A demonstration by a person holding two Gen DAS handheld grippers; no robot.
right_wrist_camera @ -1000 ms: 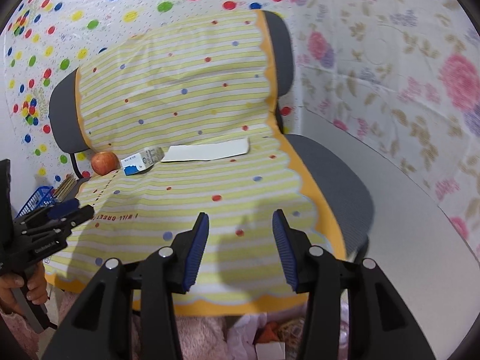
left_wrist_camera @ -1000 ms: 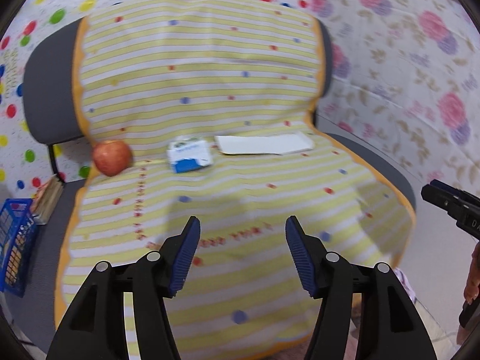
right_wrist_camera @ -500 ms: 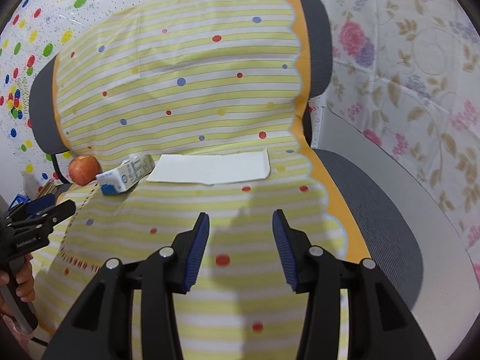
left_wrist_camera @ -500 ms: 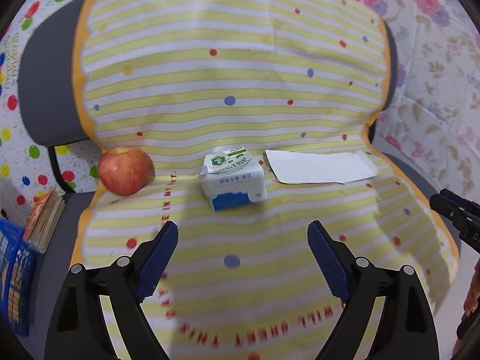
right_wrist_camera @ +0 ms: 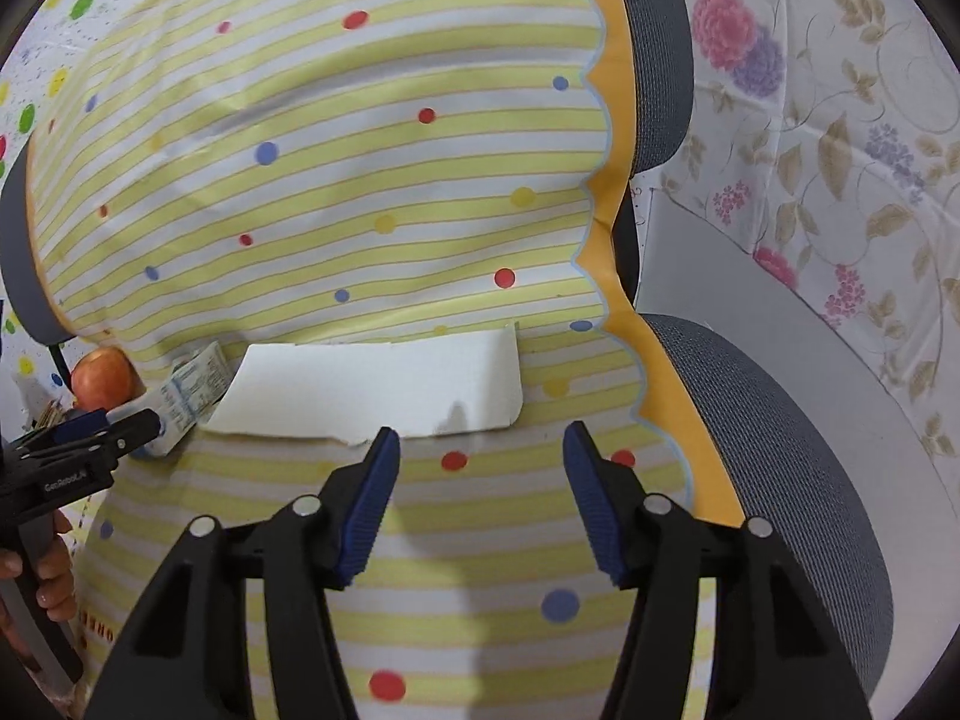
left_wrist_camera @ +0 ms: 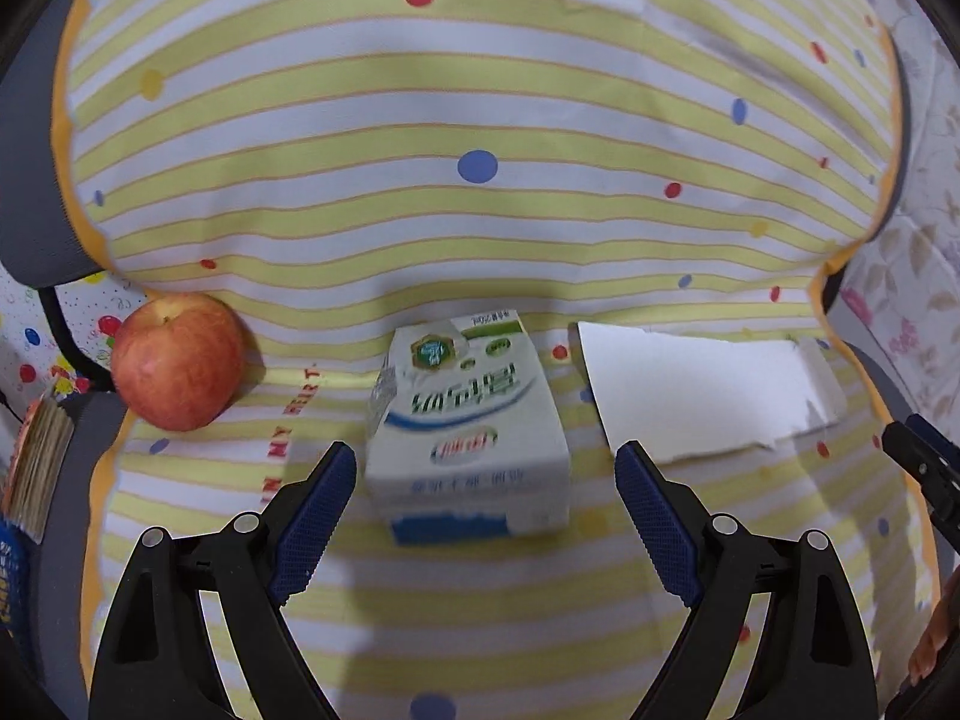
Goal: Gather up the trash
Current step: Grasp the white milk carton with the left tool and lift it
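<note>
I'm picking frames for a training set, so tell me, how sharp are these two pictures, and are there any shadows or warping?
Left wrist view: the carton print is slightly smeared by motion, the apple is fairly crisp, and the stripes bow from the fisheye. Right wrist view: sharper overall, a soft shadow lies on the cloth just beyond the right claw, a small shadow marks the paper, and the corners go black.

My pads [left_wrist_camera: 315,504] are blue on black fingers. The cloth [left_wrist_camera: 480,120] is striped yellow and white with red, blue and yellow dots, orange at its edge. The carton [left_wrist_camera: 474,426] is white, green and blue; the apple [left_wrist_camera: 177,360] red; the paper [right_wrist_camera: 372,384] white.
</note>
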